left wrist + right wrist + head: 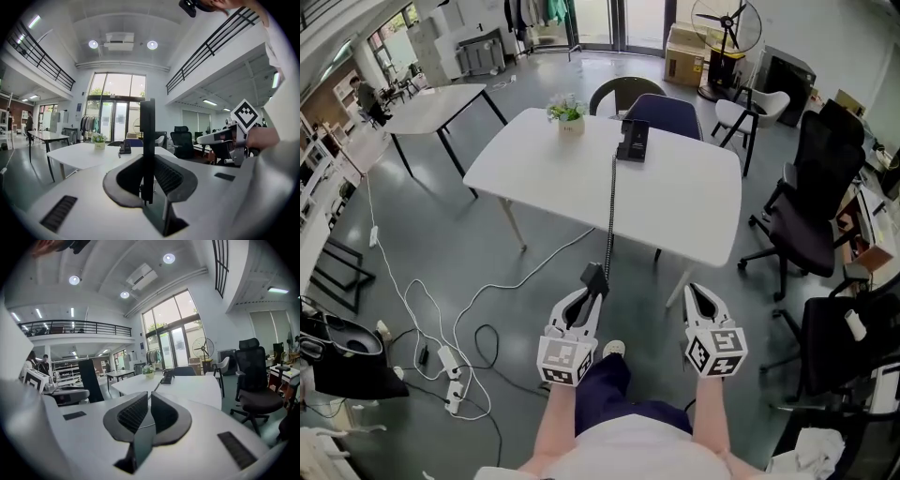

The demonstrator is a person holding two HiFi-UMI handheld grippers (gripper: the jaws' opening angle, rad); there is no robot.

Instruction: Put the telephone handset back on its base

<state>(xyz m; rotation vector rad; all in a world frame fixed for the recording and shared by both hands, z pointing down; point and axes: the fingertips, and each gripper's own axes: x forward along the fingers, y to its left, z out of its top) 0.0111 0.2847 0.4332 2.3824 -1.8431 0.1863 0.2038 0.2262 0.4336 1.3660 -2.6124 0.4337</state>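
Note:
The black telephone base [633, 141] sits at the far side of the white table [694, 202], next to a small potted plant [569, 114]. A coiled black cord [610, 216] runs from it across the table and down to the black handset [593, 279]. My left gripper [592, 292] is shut on that handset, well short of the table's near edge. In the left gripper view the handset [147, 136] stands upright between the jaws, with the base [125, 147] far ahead. My right gripper [693, 290] hangs beside it, shut and empty; its jaws [149, 393] point toward the base [167, 378].
Two chairs [661, 112] stand behind the table. Black office chairs [811, 211] crowd the right side. Cables and a power strip [450, 370] lie on the grey floor at the left. A second white table [436, 105] stands at the back left.

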